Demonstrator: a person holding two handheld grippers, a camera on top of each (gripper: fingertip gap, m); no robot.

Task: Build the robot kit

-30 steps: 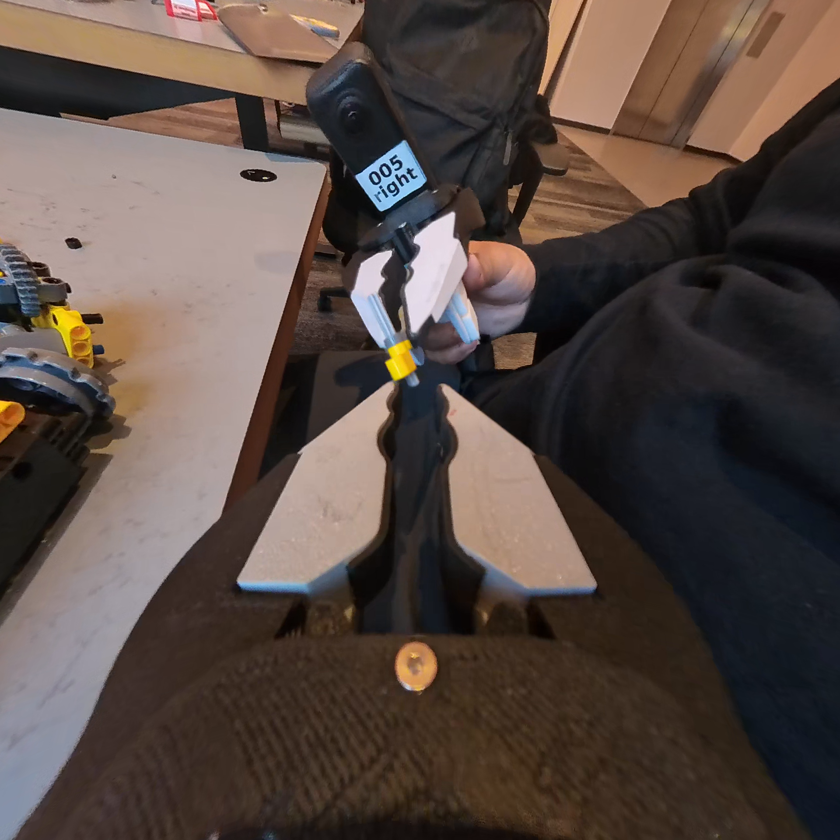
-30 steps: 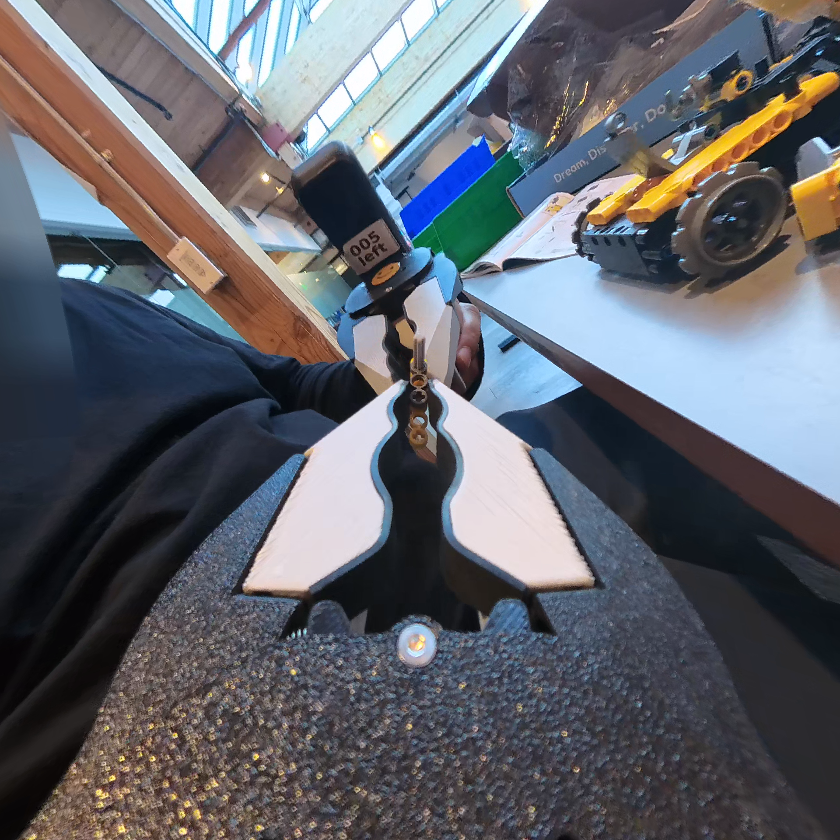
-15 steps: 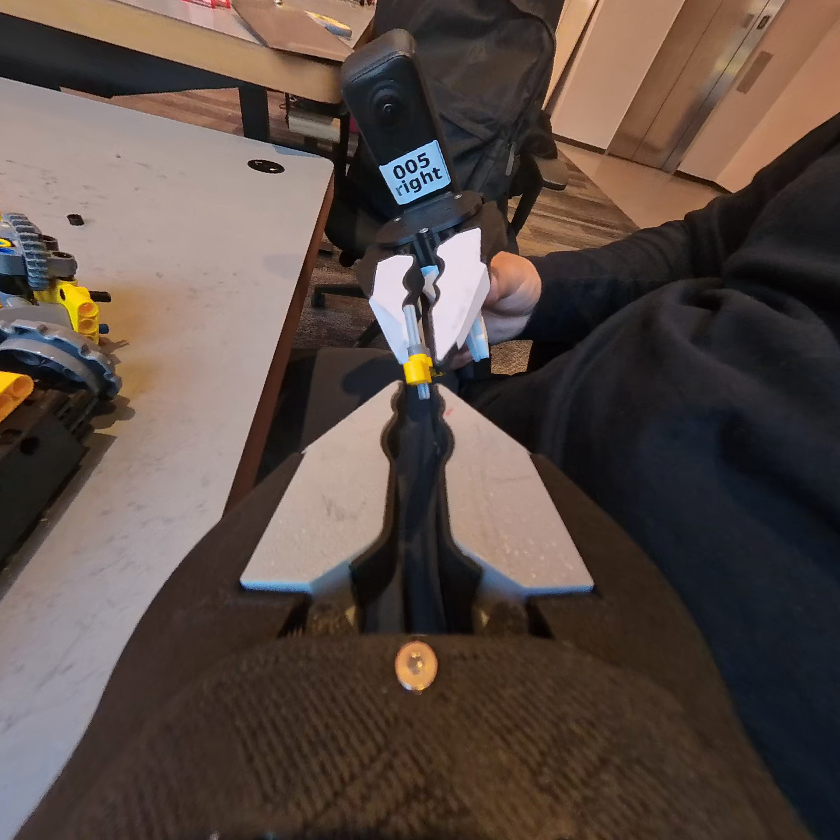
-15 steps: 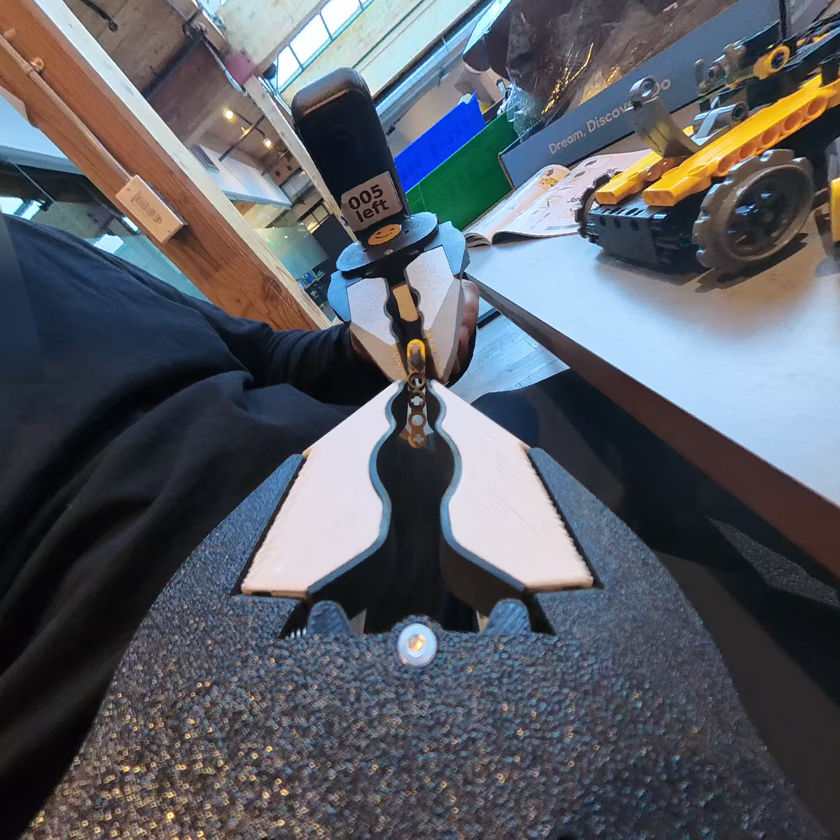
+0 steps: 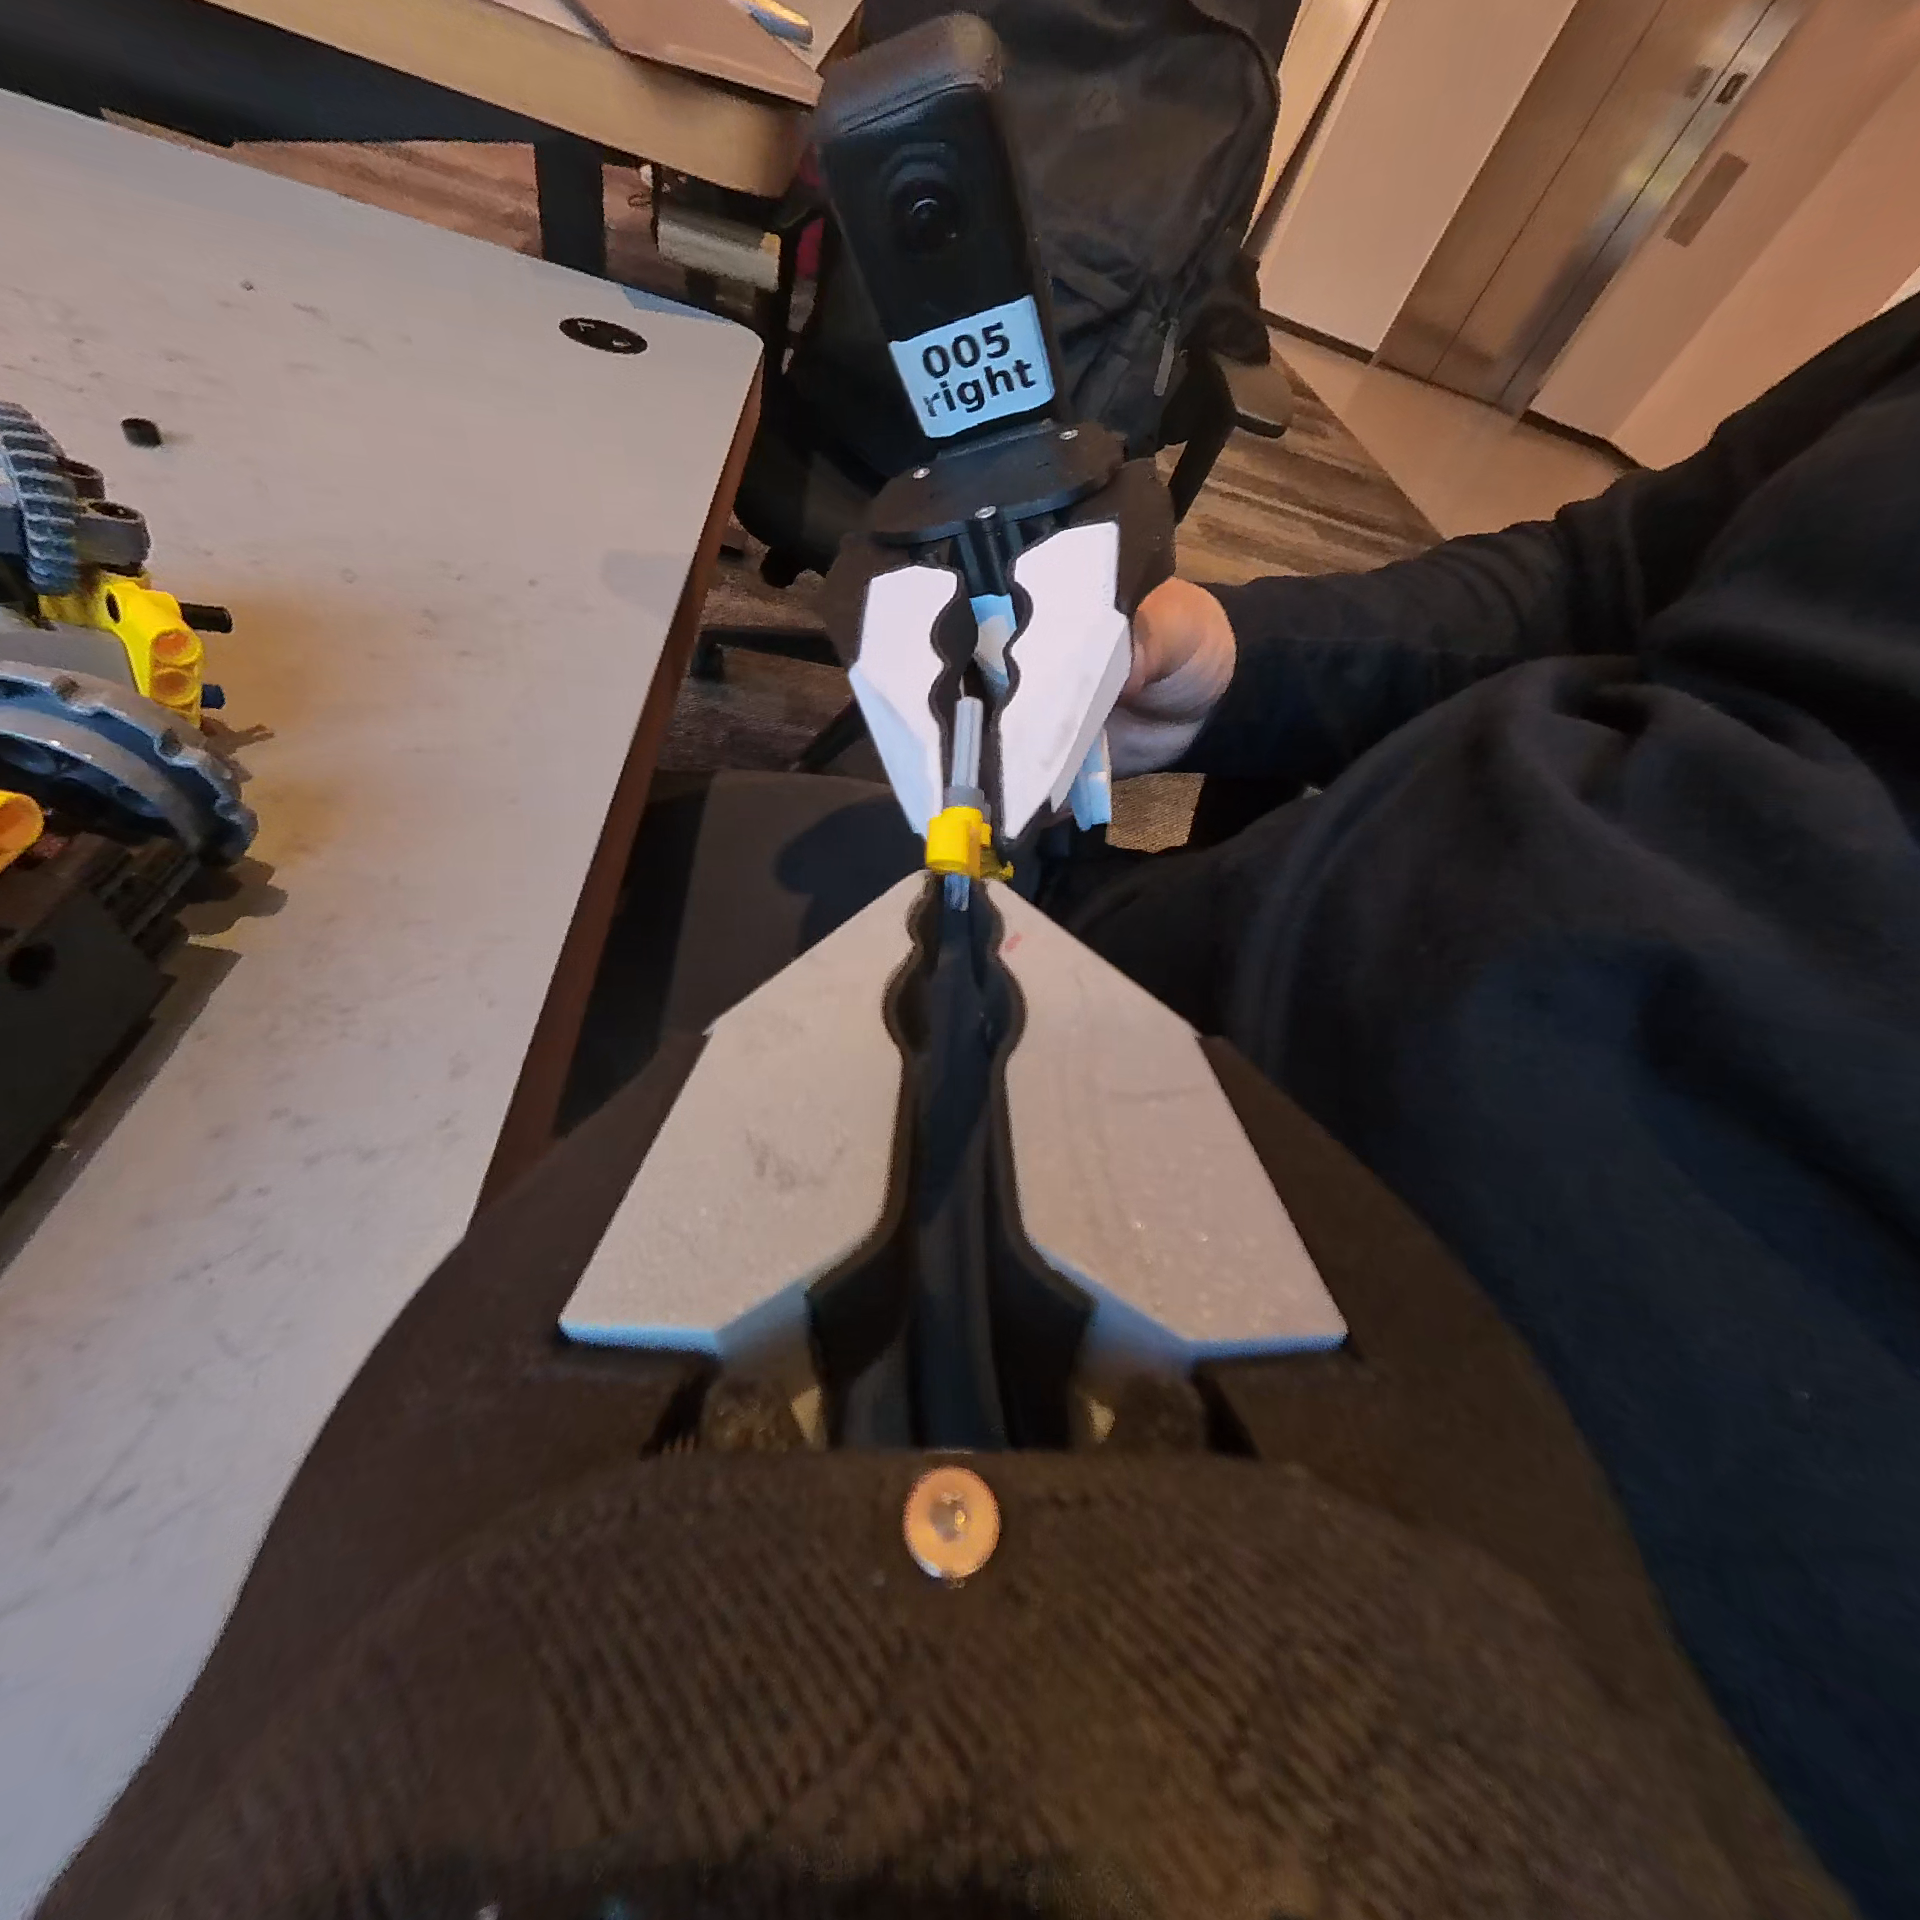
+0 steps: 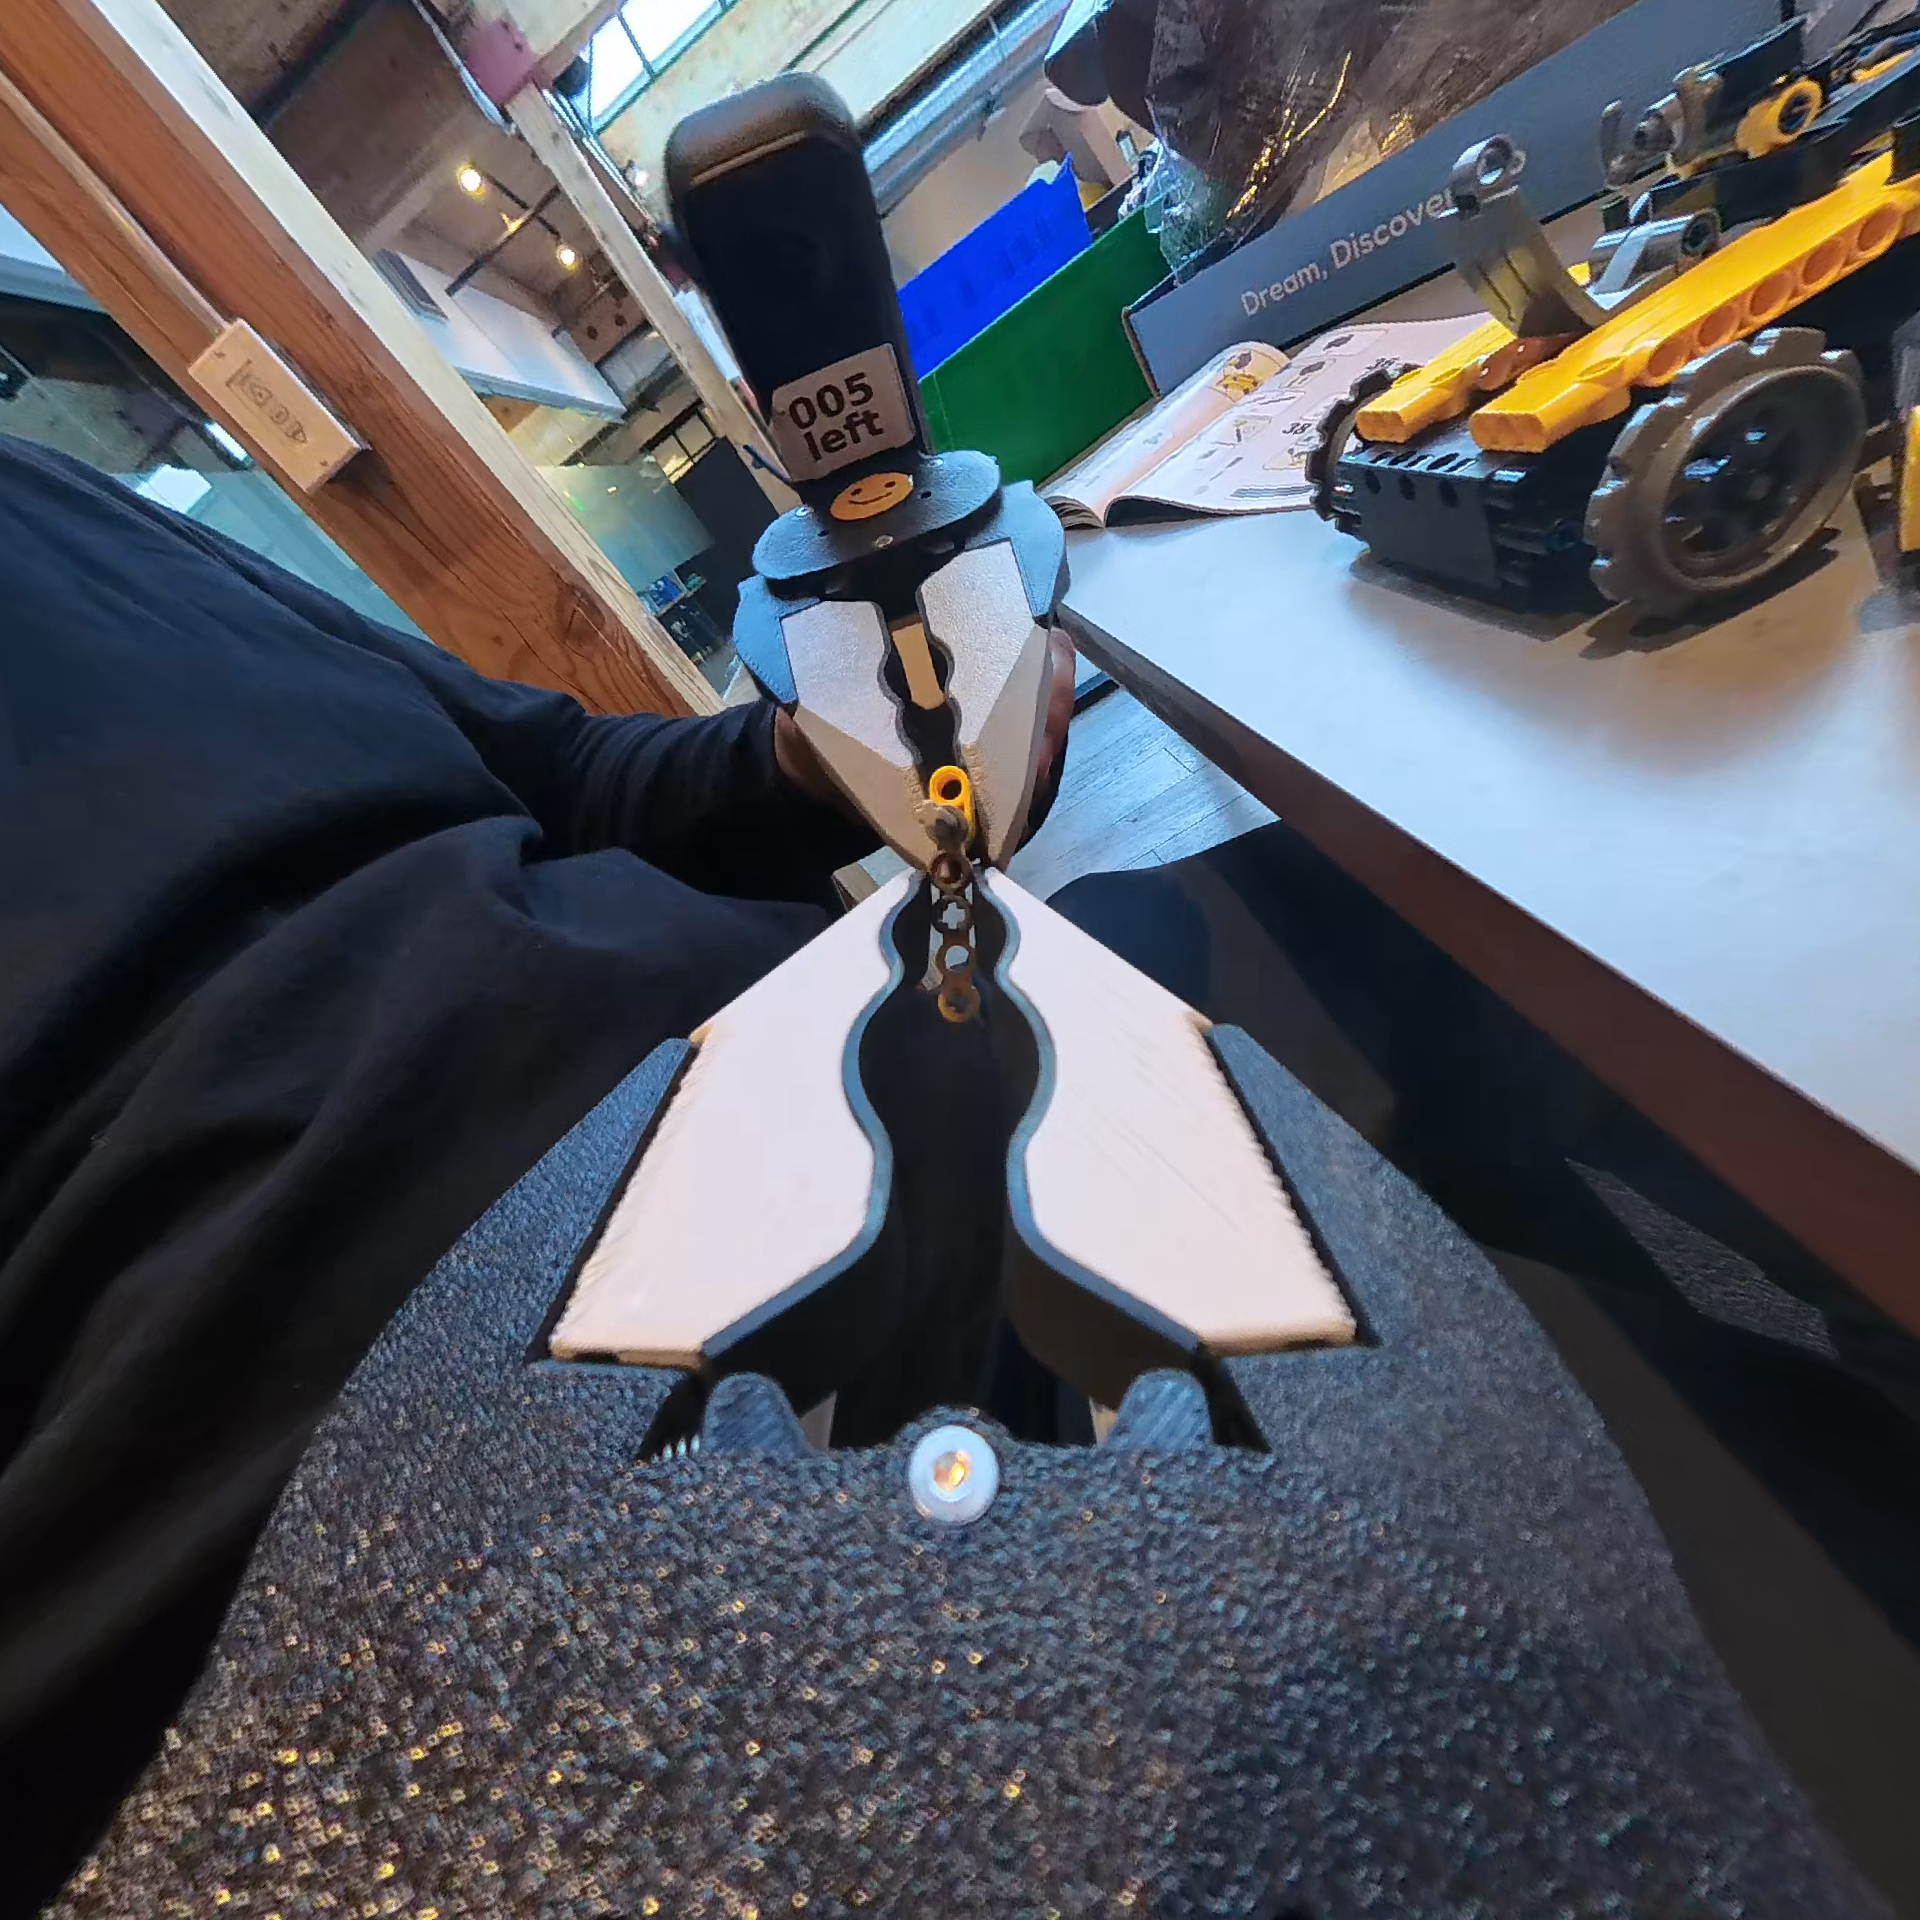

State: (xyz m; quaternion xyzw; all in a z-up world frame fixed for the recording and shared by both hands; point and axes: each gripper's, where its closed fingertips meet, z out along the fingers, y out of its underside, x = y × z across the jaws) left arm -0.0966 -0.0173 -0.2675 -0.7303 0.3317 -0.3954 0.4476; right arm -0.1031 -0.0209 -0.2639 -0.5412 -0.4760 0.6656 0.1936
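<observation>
My two grippers face each other tip to tip beside the table, above a person's lap. My right gripper (image 6: pixel 951 878) is shut on a thin grey beam with holes (image 6: pixel 954 940). A grey axle (image 5: pixel 966 738) with a yellow bush (image 5: pixel 956 840) sticks out of the beam's far end. The right gripper also shows in the left wrist view (image 5: pixel 968 821), with a hand behind it. My left gripper (image 5: pixel 956 902) is nearly shut, and its fingertips pinch the axle's end just past the bush. In the right wrist view the left gripper (image 6: pixel 951 847) has the yellow bush (image 6: pixel 948 784) between its fingers.
A grey table (image 5: pixel 364 623) carries a yellow and black toy vehicle with toothed wheels (image 6: pixel 1621 436), which also shows in the left wrist view (image 5: pixel 94 727). An open booklet (image 6: pixel 1195 436) and a dark box (image 6: pixel 1351 239) lie behind it. A black backpack (image 5: pixel 1122 208) sits on a chair. Only a small space, under 4 cm, lies between the two pairs of fingers.
The two grippers have come together until their tips meet. The axle's end has entered my left gripper's fingertips, and those fingers have closed a little.
</observation>
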